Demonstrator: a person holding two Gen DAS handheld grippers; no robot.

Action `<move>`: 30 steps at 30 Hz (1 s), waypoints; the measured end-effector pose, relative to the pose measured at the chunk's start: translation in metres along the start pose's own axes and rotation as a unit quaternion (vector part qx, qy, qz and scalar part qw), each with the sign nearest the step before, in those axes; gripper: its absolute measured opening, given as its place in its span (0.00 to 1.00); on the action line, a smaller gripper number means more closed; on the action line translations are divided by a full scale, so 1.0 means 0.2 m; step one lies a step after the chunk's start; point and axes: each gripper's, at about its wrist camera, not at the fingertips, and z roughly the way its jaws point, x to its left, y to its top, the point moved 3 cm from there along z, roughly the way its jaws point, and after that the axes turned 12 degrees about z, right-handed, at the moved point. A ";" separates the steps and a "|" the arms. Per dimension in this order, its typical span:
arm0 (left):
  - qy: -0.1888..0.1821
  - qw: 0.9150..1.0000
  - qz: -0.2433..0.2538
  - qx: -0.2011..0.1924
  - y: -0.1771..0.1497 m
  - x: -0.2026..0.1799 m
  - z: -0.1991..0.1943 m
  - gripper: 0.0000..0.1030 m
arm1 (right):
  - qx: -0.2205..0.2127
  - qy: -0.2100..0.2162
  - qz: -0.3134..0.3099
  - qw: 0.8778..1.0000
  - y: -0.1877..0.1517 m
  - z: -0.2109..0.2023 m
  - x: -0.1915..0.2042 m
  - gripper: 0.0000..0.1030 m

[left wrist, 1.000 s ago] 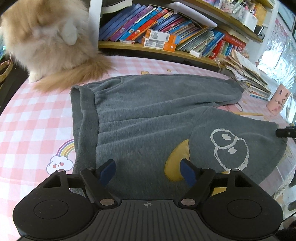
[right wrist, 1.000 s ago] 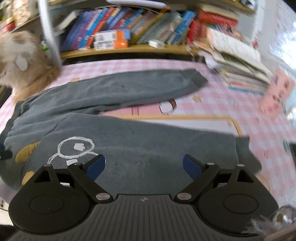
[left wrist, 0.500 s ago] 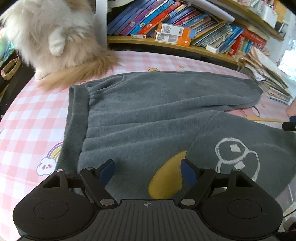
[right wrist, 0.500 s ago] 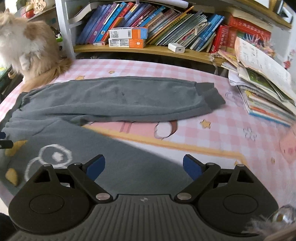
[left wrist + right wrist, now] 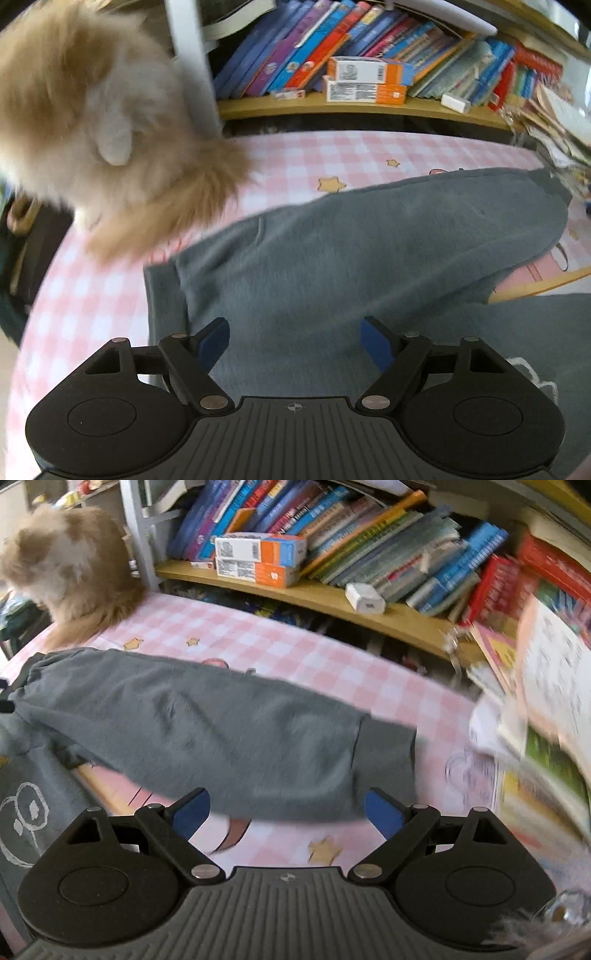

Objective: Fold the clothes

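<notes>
Across the pink checked surface (image 5: 332, 657), grey trousers (image 5: 332, 266) are lying flat, waistband toward a fluffy cat (image 5: 92, 122) sitting at the far left. Left gripper (image 5: 295, 341) and right gripper (image 5: 288, 812) are hovering, jaws spread wide, gripping nothing.

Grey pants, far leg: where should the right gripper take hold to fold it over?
Probably the ribbed cuff at the end of the far leg of the grey pants. It lies flat with its end edge free on the checked tablecloth, just ahead of the open right gripper. Come in low from the near side.
</notes>
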 end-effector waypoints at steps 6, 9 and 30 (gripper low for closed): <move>0.009 1.000 -0.001 -0.001 0.13 0.06 0.10 0.78 | 0.026 0.006 -0.041 0.999 0.17 0.15 -0.10 0.85; 0.003 1.000 0.010 0.005 0.18 0.07 0.16 0.77 | 0.034 -0.002 -0.050 0.998 0.22 0.24 -0.16 0.76; -0.011 0.996 0.066 0.058 0.33 0.25 0.51 0.75 | 0.061 -0.023 -0.048 0.997 0.29 0.56 -0.34 0.56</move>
